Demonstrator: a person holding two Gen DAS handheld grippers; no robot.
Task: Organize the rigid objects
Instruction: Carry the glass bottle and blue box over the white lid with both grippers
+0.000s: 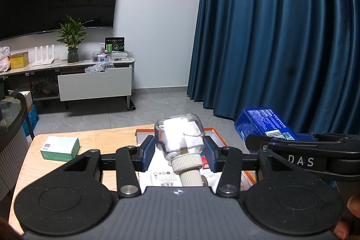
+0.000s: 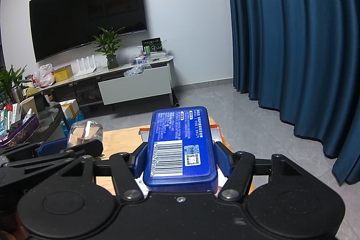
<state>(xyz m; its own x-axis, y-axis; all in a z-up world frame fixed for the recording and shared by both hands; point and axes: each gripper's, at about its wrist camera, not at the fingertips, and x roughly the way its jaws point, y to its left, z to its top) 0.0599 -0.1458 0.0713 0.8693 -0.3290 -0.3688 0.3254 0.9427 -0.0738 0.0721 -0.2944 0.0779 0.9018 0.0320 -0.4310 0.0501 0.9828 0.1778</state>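
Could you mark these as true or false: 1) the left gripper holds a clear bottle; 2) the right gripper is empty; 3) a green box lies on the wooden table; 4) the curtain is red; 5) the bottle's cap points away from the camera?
1. The left gripper holds a clear bottle. True.
2. The right gripper is empty. False: its pads clamp a blue box with a barcode.
3. A green box lies on the wooden table. True.
4. The curtain is red. False: it is dark blue.
5. The bottle's cap points away from the camera. False: the ribbed cap points toward the camera.
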